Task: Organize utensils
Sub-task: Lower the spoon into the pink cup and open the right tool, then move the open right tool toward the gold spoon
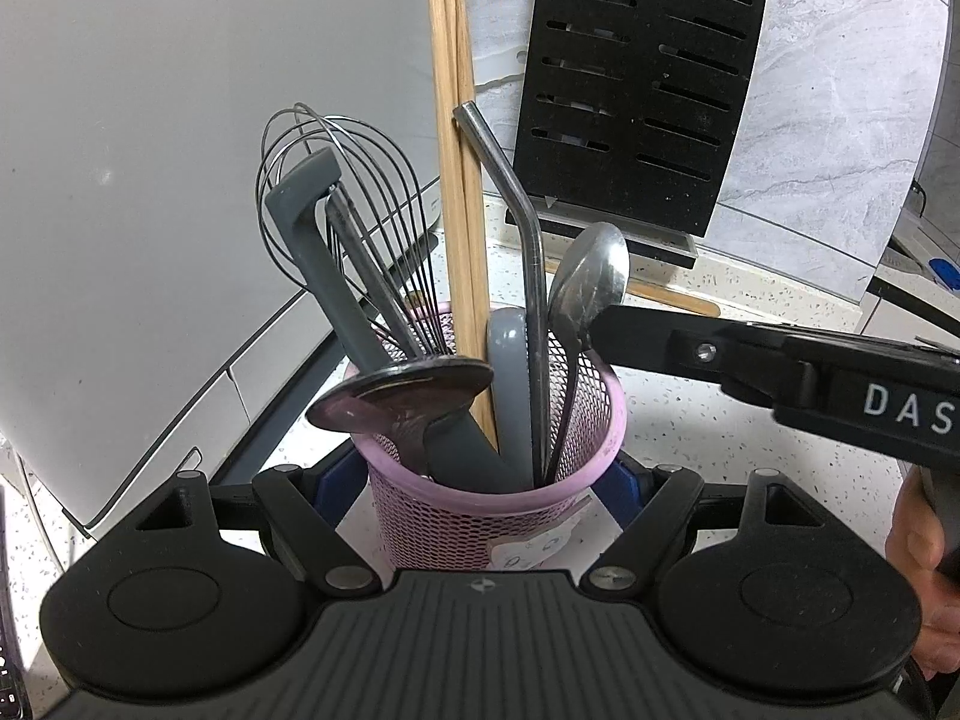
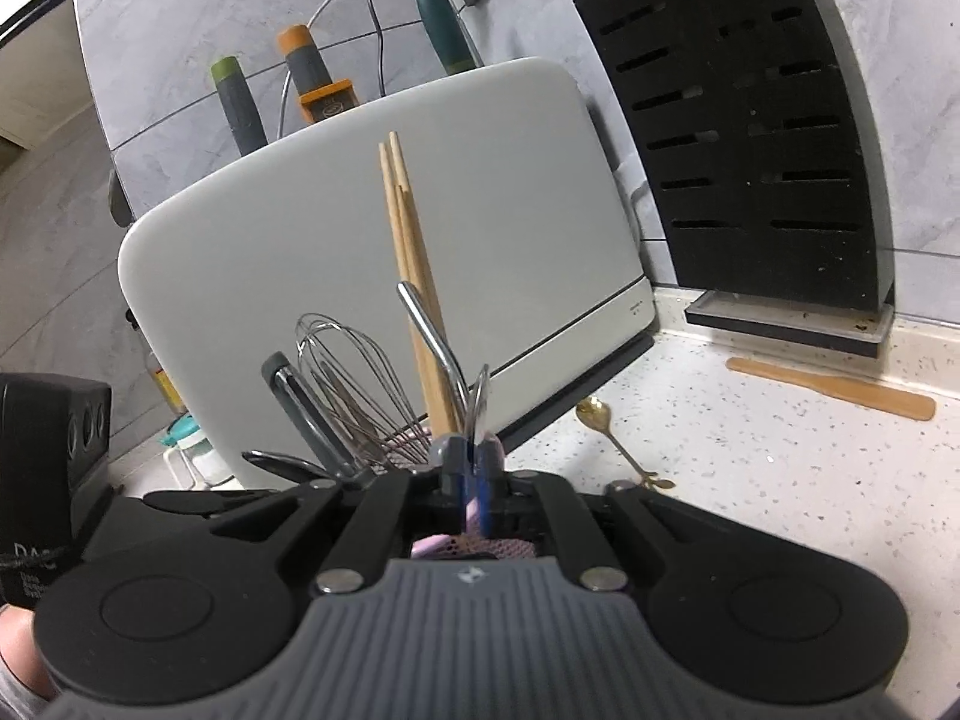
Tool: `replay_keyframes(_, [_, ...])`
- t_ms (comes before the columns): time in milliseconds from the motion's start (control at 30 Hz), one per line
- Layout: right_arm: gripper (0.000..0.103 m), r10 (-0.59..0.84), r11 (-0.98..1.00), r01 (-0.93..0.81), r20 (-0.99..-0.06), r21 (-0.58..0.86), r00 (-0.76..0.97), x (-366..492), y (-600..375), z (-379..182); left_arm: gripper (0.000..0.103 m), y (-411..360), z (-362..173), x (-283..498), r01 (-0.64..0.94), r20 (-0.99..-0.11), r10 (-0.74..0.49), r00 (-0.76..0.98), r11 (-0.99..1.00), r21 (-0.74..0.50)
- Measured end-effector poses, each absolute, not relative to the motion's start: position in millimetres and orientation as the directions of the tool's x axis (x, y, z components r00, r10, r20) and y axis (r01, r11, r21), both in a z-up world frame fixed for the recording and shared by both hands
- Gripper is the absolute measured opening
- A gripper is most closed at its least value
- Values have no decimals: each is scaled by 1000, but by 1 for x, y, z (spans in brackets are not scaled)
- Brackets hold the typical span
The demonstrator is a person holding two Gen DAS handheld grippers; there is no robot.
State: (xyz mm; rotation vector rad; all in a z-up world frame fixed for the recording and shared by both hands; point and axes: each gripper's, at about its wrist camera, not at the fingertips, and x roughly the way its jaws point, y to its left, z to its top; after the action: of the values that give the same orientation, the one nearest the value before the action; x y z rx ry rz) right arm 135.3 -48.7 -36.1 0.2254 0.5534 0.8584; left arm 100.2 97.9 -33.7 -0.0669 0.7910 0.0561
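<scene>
The left tool (image 1: 480, 480) is clamping the pink mesh cup (image 1: 480, 516) from both sides low on its wall, steadying it on the speckled table (image 1: 720, 450), and that hold is what makes this step workable: the cup is light and crowded, so it should be kept pressed down and upright while anything goes in. The right tool (image 2: 471, 462) is reaching in level with the cup's rim from the right, its fingers drawn together on the thin handle of the steel spoon (image 1: 591, 276), whose bowl is standing above the rim beside the bent metal straw (image 1: 528, 222). Judging from this, the spoon is being seated in the cup; it probably wants to slide straight down along the straw before the grip loosens, so it does not tip out or knock the chopsticks (image 1: 459, 180). Whether the handle's end is already resting on the cup's bottom is hidden by the mesh. The whisk (image 1: 360, 228), a grey spatula (image 1: 318, 252) and a dark ladle (image 1: 408, 390) are already crowding the left half. Still lying loose on the table are a small gold spoon (image 2: 606, 426) and a flat wooden stick (image 2: 834, 387) near the black knife block (image 2: 750, 132). The left tool is tilting steeply downward; the right one is angling only slightly down
</scene>
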Motion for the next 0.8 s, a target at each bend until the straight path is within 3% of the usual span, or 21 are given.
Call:
replay_keyframes(33, [4, 765, 643, -651, -368, 402, 529, 134, -50, -36, 92, 98, -34, 100, -76, -712, 26, 701, 996, -39])
replay_keyframes(367, [6, 723, 688, -650, -387, 323, 573, 134, -66, -18, 92, 98, -34, 101, -77, -714, 27, 699, 996, -38])
replay_keyframes(800, [6, 644, 660, -743, -591, 109, 485, 172, -55, -7, 92, 98, -33, 101, -75, -715, 27, 699, 996, -36])
